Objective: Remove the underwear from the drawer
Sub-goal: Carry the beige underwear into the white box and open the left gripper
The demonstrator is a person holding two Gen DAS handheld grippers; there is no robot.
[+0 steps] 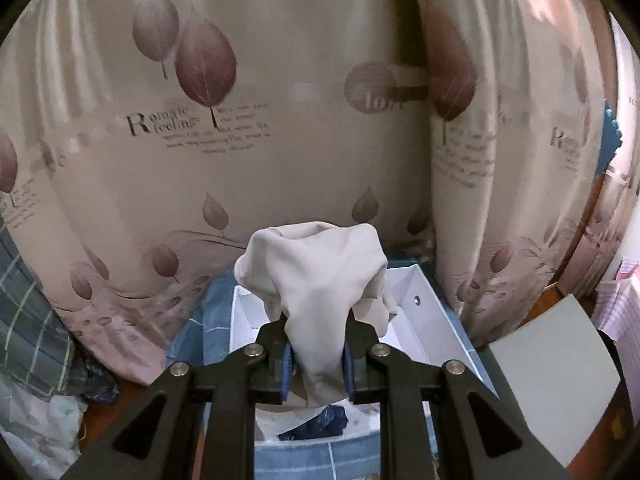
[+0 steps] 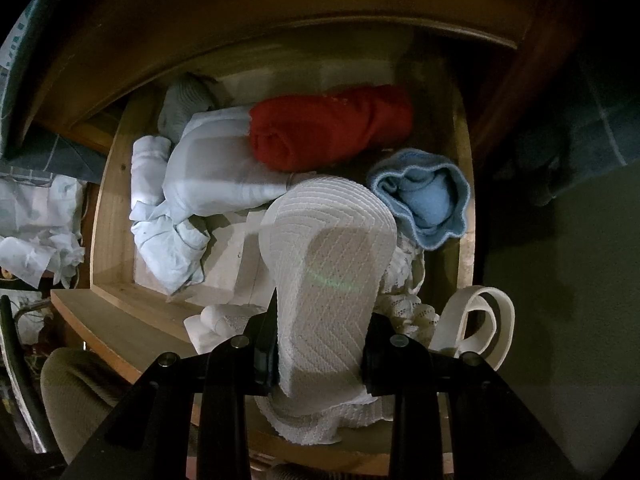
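My left gripper (image 1: 318, 354) is shut on a beige piece of underwear (image 1: 320, 280), which bunches up above the fingers and hangs below them, held over a white open box (image 1: 420, 320). In the right wrist view my right gripper (image 2: 320, 354) is shut on a white textured bra cup (image 2: 328, 248), held just above the open wooden drawer (image 2: 108, 200). In the drawer lie a red rolled garment (image 2: 328, 128), a light blue garment (image 2: 424, 196), pale white-blue clothes (image 2: 192, 184), a grey item (image 2: 184, 108) and white lace (image 2: 408, 308). A cream strap (image 2: 480, 324) loops at the right.
A leaf-printed curtain (image 1: 240, 120) fills the background of the left wrist view. Blue checked bedding (image 1: 216, 320) surrounds the box, a grey flat panel (image 1: 560, 380) lies to its right, and plaid fabric (image 1: 28, 300) is at the left. Crumpled white cloth (image 2: 36, 220) lies left of the drawer.
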